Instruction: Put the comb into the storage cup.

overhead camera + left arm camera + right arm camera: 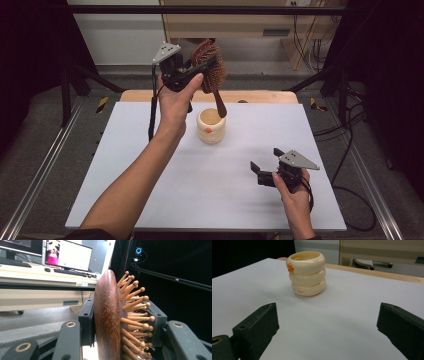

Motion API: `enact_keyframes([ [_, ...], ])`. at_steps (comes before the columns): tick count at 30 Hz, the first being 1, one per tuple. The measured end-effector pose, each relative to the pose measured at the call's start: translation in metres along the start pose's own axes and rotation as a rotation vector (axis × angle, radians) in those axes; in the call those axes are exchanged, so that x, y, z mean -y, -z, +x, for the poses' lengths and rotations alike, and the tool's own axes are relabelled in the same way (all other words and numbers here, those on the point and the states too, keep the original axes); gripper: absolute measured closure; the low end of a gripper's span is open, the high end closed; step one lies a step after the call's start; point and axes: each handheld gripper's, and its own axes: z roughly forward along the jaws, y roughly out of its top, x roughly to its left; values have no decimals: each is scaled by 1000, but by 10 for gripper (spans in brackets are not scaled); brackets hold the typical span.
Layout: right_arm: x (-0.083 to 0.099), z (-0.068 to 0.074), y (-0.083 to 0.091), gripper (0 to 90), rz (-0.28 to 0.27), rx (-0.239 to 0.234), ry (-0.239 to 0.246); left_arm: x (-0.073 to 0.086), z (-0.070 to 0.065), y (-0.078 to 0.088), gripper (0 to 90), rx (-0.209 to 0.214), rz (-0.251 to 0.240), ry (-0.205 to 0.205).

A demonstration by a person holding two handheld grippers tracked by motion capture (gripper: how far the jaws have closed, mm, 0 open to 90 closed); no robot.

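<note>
Left tool clenched around a wooden hairbrush, handle hanging above the cream cup at counter centre, while right tool rests released at four o'clock.

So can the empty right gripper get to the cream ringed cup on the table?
Probably yes. The right gripper rests open on the white table, and in its own view only bare tabletop lies between its jaws and the cream ringed cup. The wooden hairbrush hangs above the cup in the left gripper, not across that path.
</note>
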Motion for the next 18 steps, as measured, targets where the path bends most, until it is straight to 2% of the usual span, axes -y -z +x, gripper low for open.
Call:
enact_keyframes([
  [18,0,0,-1,40,-5,-7,-2,-5,26,8,514,-59,-6,5],
])
